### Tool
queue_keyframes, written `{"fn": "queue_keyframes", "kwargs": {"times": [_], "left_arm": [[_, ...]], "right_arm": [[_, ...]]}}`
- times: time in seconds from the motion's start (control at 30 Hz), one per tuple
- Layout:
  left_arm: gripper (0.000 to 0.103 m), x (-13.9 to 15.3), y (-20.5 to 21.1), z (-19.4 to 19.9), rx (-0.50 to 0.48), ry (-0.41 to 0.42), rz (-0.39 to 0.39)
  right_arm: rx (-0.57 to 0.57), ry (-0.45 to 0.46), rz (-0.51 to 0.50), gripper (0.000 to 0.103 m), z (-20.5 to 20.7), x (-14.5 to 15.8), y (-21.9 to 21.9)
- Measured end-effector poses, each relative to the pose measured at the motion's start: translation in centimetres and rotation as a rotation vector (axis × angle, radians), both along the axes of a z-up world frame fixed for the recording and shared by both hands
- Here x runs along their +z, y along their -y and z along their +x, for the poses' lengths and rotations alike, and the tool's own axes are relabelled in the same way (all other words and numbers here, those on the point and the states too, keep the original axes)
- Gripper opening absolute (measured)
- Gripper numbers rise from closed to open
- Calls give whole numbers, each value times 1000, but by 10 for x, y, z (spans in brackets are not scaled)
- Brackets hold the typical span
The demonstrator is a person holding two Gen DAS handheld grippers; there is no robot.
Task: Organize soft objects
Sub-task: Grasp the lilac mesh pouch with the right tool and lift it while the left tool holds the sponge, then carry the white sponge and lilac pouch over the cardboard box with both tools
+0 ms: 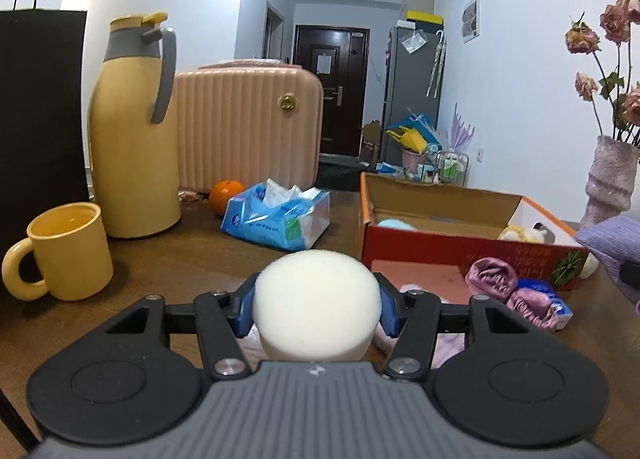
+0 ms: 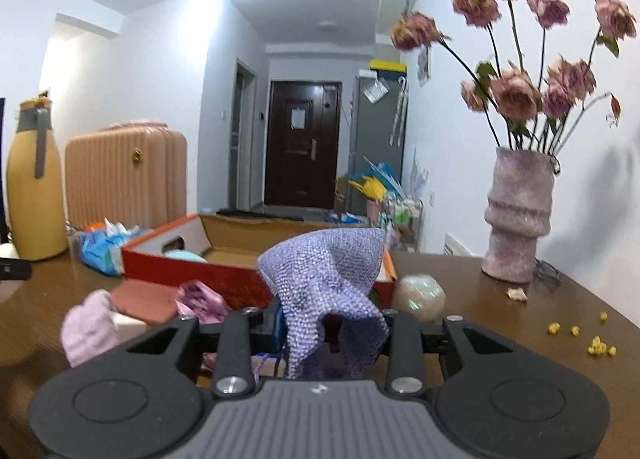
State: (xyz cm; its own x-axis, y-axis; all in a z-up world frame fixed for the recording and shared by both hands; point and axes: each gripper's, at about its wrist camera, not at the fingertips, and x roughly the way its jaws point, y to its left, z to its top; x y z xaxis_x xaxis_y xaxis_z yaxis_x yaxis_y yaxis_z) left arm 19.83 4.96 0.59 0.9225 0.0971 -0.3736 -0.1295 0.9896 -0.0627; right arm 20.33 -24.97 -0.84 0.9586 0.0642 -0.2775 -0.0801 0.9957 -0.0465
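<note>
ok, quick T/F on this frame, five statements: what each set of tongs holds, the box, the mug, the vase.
1. The left tongs hold a white foam sponge. True.
2. The right tongs are empty. False: they are shut on a purple knitted cloth.
3. The red cardboard box is closed. False: it stands open, with soft items showing inside.
4. The yellow mug stands on the table beside the yellow thermos jug. True.
5. The vase lies tipped over. False: it stands upright with dried pink roses in it.
</note>
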Motion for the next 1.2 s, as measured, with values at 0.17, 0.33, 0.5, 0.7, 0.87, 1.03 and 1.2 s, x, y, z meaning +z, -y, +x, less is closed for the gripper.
{"fn": "queue_keyframes", "kwargs": {"times": [0.17, 0.33, 0.5, 0.7, 0.87, 1.03, 1.2], "left_arm": [[58, 10, 14, 4, -20, 34, 2], [58, 19, 28, 10, -33, 71, 3], [58, 26, 41, 22, -41, 93, -10], [58, 32, 51, 37, -44, 109, -28], [58, 35, 57, 50, -41, 118, -35], [58, 36, 58, 64, -33, 119, -38], [58, 37, 58, 82, -23, 122, -49]], "right_arm": [[27, 47, 0, 32, -6, 6, -17], [45, 79, -2, 32, -7, 11, -28], [53, 100, -3, 32, -3, 14, -33], [59, 113, -6, 32, 6, 16, -36], [60, 128, -4, 32, 17, 19, -37], [65, 137, -5, 32, 30, 21, -40], [70, 142, -7, 32, 44, 21, -43]]}}
